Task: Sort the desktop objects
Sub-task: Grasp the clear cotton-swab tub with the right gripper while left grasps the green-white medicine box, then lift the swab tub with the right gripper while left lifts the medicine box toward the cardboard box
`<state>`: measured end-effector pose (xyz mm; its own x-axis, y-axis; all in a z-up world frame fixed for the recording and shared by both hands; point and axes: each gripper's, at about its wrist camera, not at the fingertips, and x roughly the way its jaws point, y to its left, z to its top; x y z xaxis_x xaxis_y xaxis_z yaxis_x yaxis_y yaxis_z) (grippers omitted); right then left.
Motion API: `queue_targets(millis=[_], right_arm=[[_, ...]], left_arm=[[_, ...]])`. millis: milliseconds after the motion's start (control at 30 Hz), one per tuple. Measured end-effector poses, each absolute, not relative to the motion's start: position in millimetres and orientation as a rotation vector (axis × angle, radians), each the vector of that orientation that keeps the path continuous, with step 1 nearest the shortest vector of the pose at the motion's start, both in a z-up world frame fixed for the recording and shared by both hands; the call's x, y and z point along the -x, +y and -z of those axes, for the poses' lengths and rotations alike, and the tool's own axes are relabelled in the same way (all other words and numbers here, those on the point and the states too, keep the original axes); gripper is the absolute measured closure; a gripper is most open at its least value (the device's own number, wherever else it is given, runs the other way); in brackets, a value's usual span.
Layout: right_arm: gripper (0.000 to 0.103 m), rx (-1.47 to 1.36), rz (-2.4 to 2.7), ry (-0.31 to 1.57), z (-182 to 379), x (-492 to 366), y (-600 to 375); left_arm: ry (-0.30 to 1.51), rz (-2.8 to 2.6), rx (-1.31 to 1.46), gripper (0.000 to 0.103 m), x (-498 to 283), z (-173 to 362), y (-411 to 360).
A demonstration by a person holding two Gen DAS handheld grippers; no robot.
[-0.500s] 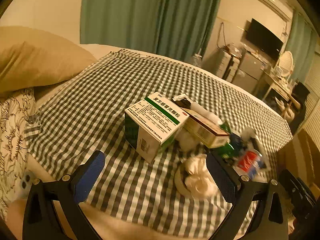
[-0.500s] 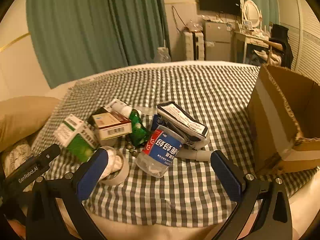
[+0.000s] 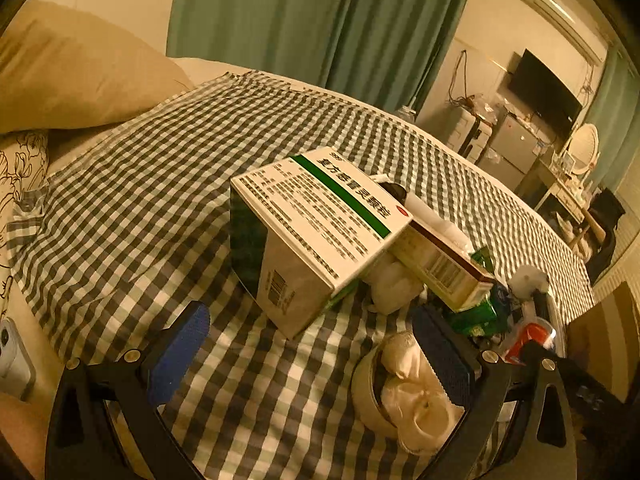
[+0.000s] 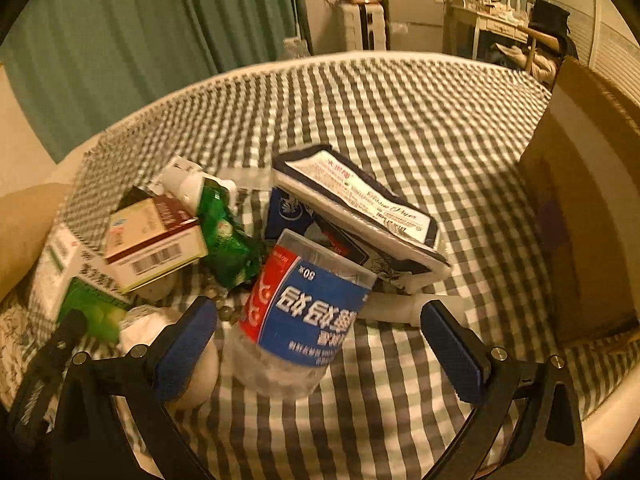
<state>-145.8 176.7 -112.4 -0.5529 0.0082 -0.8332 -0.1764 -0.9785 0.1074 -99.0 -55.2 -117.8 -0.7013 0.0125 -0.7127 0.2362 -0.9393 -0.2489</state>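
Here both sets of jaws gape wide, holding nothing, before the clutter on the checked bed: the medicine box leans across a smaller carton, the bottle half-hiding things behind.

Your cardboard box runs off the right edge, and the tape roll hides behind your finger pad.
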Motion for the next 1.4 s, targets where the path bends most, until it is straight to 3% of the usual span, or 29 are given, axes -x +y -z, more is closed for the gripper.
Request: queue_targets(millis=[167, 200, 333, 533, 733, 900, 967, 1400], right_arm=[[0.022, 1.522, -2.687, 0.318, 128, 160, 178], [0.032, 1.535, -2.705, 0.344, 129, 159, 179], [0.032, 1.542, -2.743, 0.332, 127, 158, 178], [0.034, 1.538, -2.779, 0.387, 121, 156, 177], [0.034, 1.547, -2.793, 0.378, 121, 158, 174], [0.035, 1.548, -2.799, 0.37, 120, 153, 174], [0.035, 1.549, -2.798, 0.366, 121, 157, 170], [0.036, 1.45, -2.881, 0.396, 93, 134, 176]], left_arm=[[0.466, 2.771, -1.234, 0.0, 118, 123, -64], [0.471, 2.776, -1.274, 0.0, 122, 125, -67], [0.415, 2.82, -1.347, 0.0, 128, 122, -72], [0.128, 2.93, -1.272, 0.0, 136, 105, -76], [0.085, 3.096, -1.368, 0.0, 163, 113, -81], [-0.061, 3.119, -1.33, 0.0, 174, 125, -68], [-0.055, 3.106, -1.332, 0.011, 172, 129, -73], [0.121, 3.014, -1.097, 0.011, 125, 84, -95]])
